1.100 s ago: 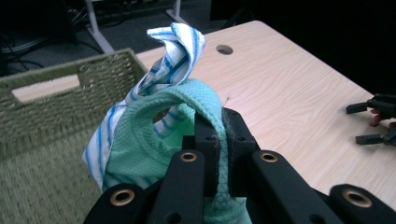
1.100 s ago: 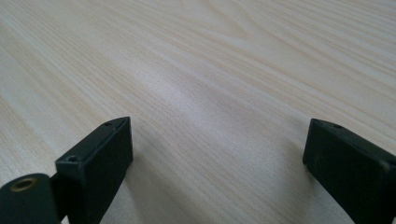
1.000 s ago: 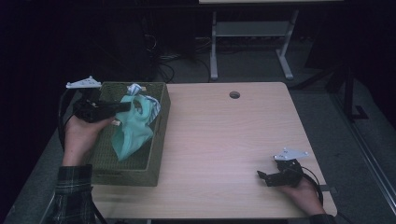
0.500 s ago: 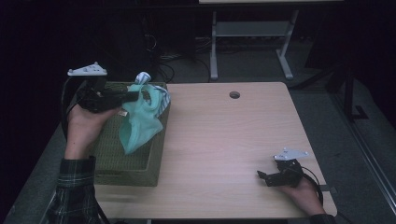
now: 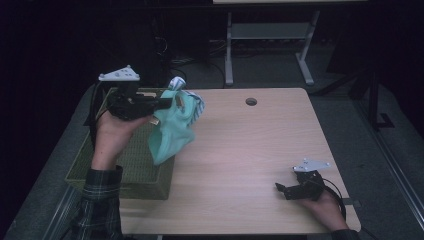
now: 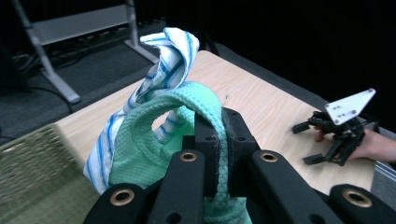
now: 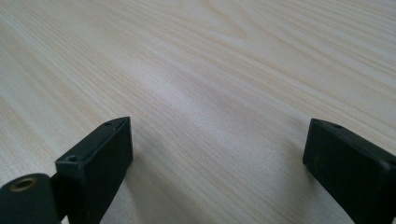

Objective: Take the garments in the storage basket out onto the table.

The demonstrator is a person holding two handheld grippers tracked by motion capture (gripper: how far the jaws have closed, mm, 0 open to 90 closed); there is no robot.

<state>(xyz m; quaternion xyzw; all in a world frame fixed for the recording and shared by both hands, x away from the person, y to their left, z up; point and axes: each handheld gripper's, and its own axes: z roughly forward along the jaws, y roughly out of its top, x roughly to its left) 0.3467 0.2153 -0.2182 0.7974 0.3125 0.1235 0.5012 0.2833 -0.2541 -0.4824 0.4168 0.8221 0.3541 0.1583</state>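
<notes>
Green woven plastic forms the basket (image 5: 90, 165) at the left edge of the wooden table (image 5: 250, 150). Above its far right corner the left gripper (image 5: 167, 103) is raised, held in the person's left hand (image 5: 112, 137). Its jaws are closed tight on a fold of a mint-green cloth (image 5: 170, 132), and a white cloth with blue stripes (image 5: 192, 102) comes up bunched with it. In the left gripper view the green fold (image 6: 219, 154) is pinched between the two jaws, looping up over them, with the striped cloth (image 6: 161, 70) rising behind and to the left.

The cloths hang free of the basket — their lower end dangles over its right rim and the tabletop. So the lifting-out looks done; setting the cloths down on the table appears to be what is left.

At the right, near the table's front corner, the right gripper (image 5: 281, 189) rests on the wood, jaws spread wide and holding nothing — bare wood lies between them.
</notes>
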